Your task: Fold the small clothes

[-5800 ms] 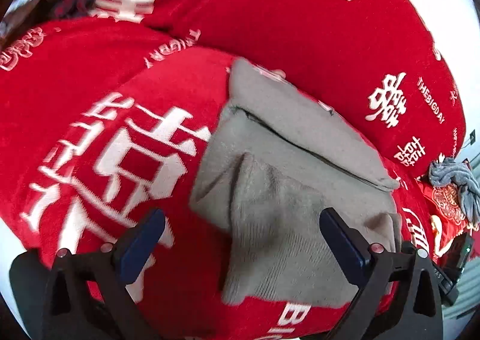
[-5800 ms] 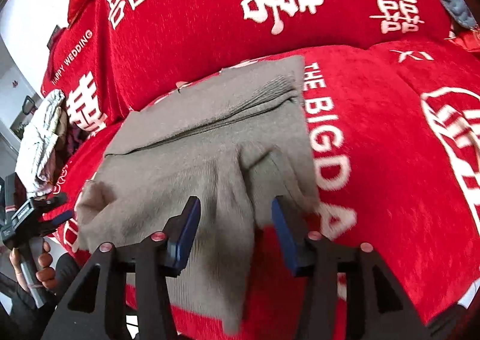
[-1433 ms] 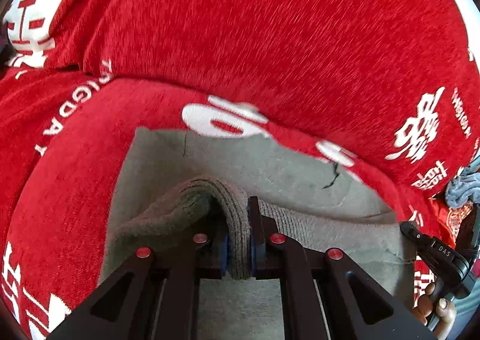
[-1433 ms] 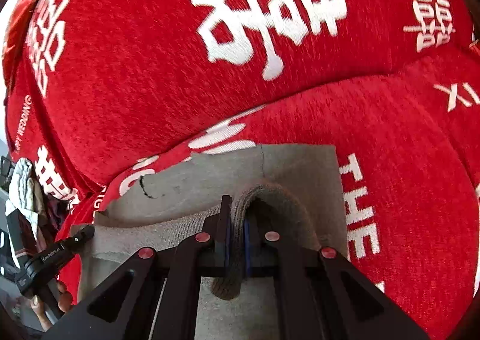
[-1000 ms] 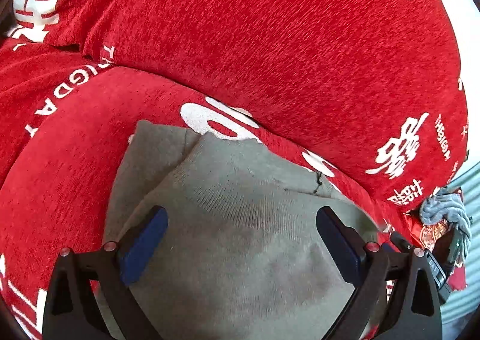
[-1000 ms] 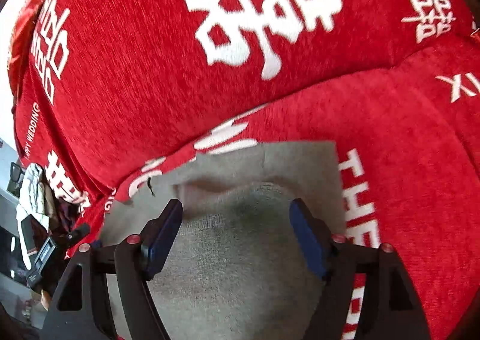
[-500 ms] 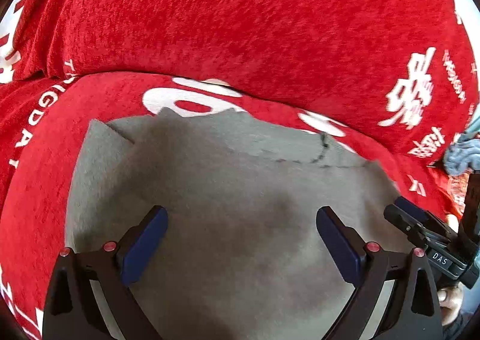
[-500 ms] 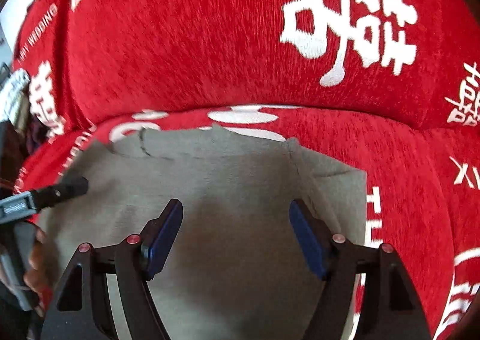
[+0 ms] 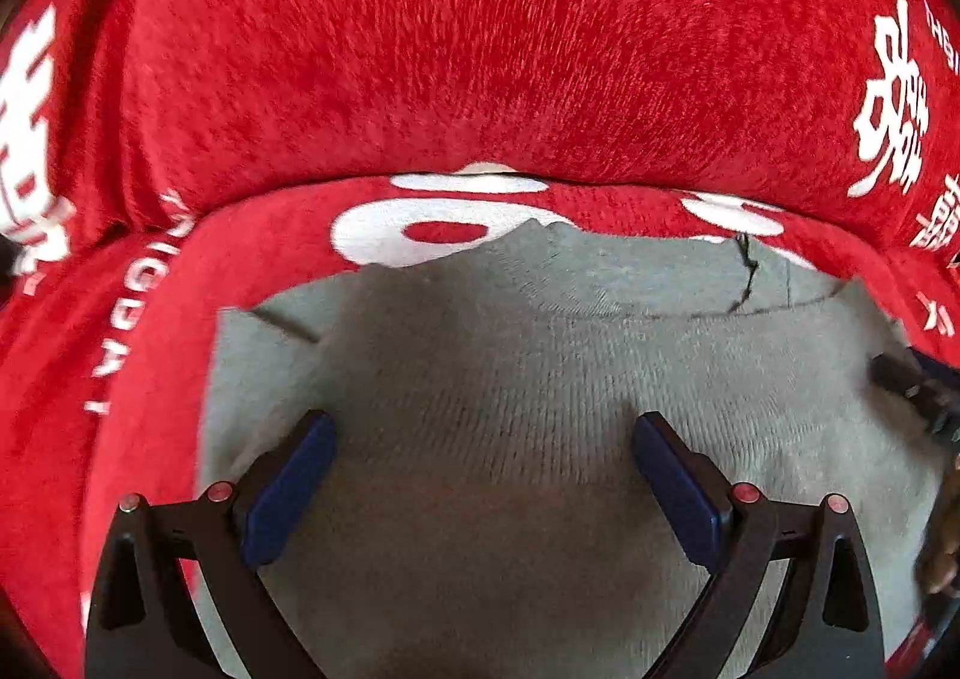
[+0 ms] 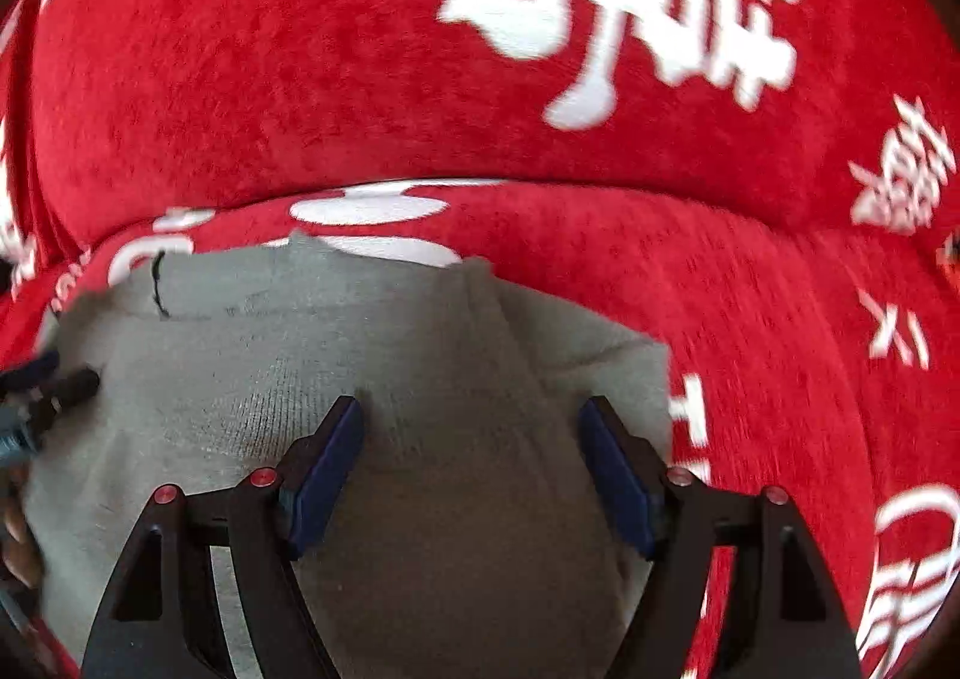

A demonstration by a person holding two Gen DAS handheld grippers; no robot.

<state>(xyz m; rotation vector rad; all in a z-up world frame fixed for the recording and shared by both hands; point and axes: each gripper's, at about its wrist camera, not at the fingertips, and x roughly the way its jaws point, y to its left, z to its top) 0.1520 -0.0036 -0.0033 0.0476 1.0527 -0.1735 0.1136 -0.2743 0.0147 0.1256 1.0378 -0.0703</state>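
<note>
both grippers, left point(image 9: 483, 475) and right point(image 10: 471, 460), are hovering released over the folded garment point(image 9: 540, 409); next fold is needing a fresh edge pinch.

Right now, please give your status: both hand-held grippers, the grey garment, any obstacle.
Left hand-held gripper open, right hand-held gripper open, both empty. Grey garment lies folded on the red cover, nothing gripping it. No obstacle seen.

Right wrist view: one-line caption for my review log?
Open right gripper poised over a folded grey knit garment on a red cover.
</note>
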